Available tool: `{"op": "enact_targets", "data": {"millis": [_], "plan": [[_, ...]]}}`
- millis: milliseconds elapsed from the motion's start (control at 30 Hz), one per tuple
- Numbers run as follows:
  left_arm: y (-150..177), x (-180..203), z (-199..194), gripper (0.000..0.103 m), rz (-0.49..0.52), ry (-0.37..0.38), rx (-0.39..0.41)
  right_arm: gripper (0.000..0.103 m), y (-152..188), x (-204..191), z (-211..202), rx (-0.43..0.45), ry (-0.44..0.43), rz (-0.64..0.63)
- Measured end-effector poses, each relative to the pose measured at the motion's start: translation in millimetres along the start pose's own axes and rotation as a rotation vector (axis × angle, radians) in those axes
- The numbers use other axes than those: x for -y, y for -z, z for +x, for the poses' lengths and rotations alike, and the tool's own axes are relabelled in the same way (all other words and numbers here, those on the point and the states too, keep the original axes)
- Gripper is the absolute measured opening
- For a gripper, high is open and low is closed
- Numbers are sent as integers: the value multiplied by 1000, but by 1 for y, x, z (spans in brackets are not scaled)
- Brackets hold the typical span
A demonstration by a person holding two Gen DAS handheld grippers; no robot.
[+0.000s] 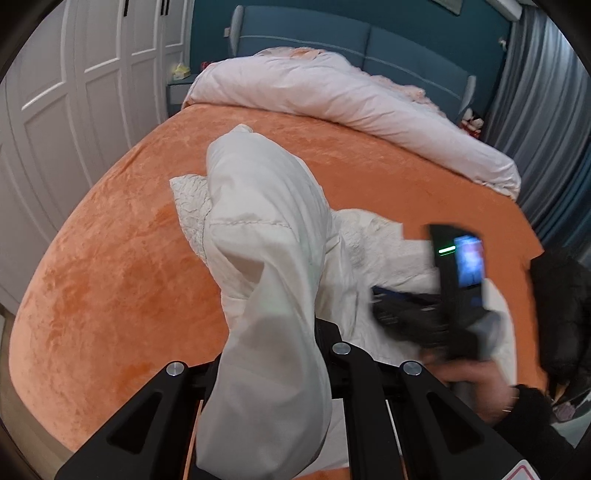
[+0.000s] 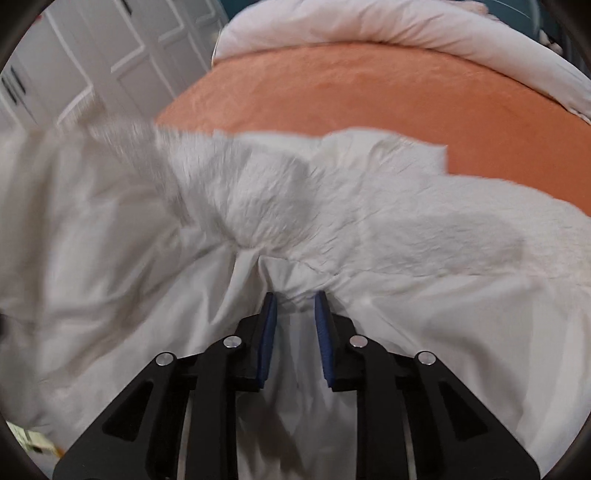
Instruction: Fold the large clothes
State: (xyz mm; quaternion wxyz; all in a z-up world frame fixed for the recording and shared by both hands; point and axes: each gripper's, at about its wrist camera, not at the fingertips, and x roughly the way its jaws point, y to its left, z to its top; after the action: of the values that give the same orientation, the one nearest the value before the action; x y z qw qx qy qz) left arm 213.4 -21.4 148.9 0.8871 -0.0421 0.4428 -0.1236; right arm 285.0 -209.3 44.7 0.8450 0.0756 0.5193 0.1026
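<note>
While the white jacket (image 1: 266, 236) lay bunched on the orange bed (image 1: 110, 280), my left tool (image 1: 266, 369) gripped its sleeve, lifted before me. My right tool (image 2: 295, 306) pinched a fold of its fabric between blue pads (image 2: 267, 339).

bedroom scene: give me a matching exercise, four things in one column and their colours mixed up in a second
Things:
1. bed cover
2. headboard
3. garment
4. right gripper pads

Colours:
A. white
B. blue
C. orange
D. dark teal

Pairs: 1-C, 2-D, 3-A, 4-B
</note>
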Motion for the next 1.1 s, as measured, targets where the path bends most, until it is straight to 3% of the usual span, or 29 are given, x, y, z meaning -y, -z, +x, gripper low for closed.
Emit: {"op": "enact_targets", "data": {"millis": [333,500,700,867,933,967,1000,1100], "plan": [[-10,49,0,5,112,48,25,18,-10,-3,22,2,-4,-20],[-11,86,4,5,201,59,20,18,-9,20,14,23,-118,57],[-10,144,14,5,333,109,11,15,24,83,-41,113,-291,226],[5,186,31,5,410,160,-27,14,82,173,-112,254,-217,397],[16,206,40,5,453,180,-51,14,93,196,-116,257,-174,438],[22,215,44,5,473,188,-63,8,98,210,-113,252,-174,464],[29,228,50,5,501,195,-79,2,100,218,-108,248,-191,487],[49,258,66,5,589,181,-101,1,103,230,-95,253,-257,524]]}}
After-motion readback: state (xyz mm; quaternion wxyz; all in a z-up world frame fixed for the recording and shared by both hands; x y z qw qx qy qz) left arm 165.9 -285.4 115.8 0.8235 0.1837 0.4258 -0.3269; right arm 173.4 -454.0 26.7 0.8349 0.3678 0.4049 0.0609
